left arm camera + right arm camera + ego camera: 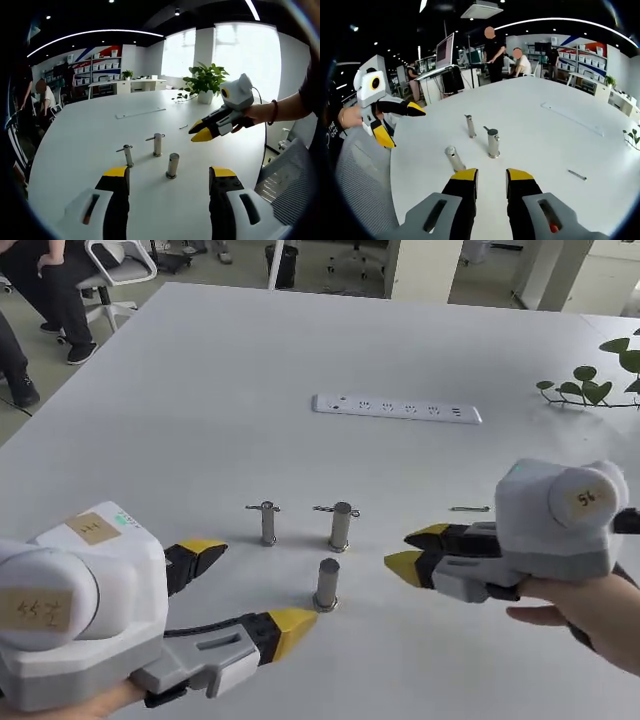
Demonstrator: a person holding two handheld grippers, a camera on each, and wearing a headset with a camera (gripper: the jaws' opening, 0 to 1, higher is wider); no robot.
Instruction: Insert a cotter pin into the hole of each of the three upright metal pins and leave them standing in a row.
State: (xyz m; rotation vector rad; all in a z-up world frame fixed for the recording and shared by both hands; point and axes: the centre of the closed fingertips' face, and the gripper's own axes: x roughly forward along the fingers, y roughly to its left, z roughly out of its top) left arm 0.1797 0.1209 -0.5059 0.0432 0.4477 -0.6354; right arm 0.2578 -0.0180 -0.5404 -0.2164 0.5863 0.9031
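Cotter pin [470, 508] lies loose on table [300, 340]; left gripper [256, 586] spread wide, right gripper [411, 550] slightly parted

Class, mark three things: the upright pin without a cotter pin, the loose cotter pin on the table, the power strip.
Bare upright pin [327, 583]: head view, middle of shaft.
Loose cotter pin [470, 508]: head view, middle of its length.
Power strip [397, 408]: head view, middle of top face.

Loose cotter pin [469, 508], too small for detail

Metal pins [327, 585] silver; table [200, 390] white; left hand-held gripper [252, 585] grey, yellow-tipped.
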